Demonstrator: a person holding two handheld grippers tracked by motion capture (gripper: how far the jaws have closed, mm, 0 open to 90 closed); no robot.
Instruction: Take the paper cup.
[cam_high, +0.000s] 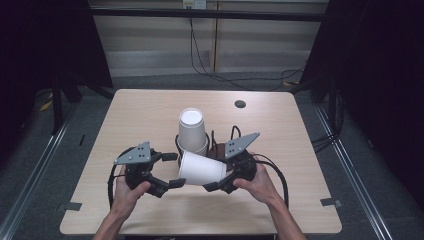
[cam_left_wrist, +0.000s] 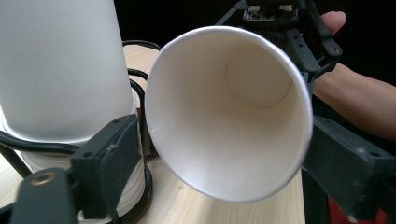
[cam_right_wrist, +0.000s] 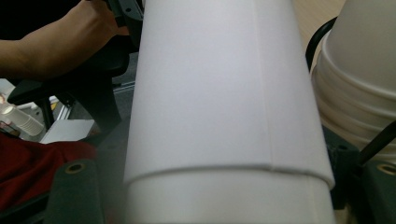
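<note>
- Cup (cam_high: 201, 169) status first: it's lying sideways in the air between your two hands, just in front of the upside-down cup stack (cam_high: 192, 131) at mid-table, mouth toward your left and base toward your right.
- Your right gripper (cam_high: 218, 186) looks like the one doing the holding. Its jaws are partly closed around the base end, and the right gripper view looks straight along the cup wall.
- Your left gripper (cam_high: 172, 171) has its jaws spread with the rim sitting between them; in the left gripper view the open mouth (cam_left_wrist: 224, 112) faces the camera and the pads don't seem to press on it (hard to be certain on the right-hand pad).
- My read: this is a hand-off or a pull-apart of nested cups, so keep the right grip gentle. Paper walls crush easily.
- If the left is taking over, close on the rim evenly, one jaw each side, before the right lets go.
- Mind the stack just behind; a careless swing could knock it over.
</note>
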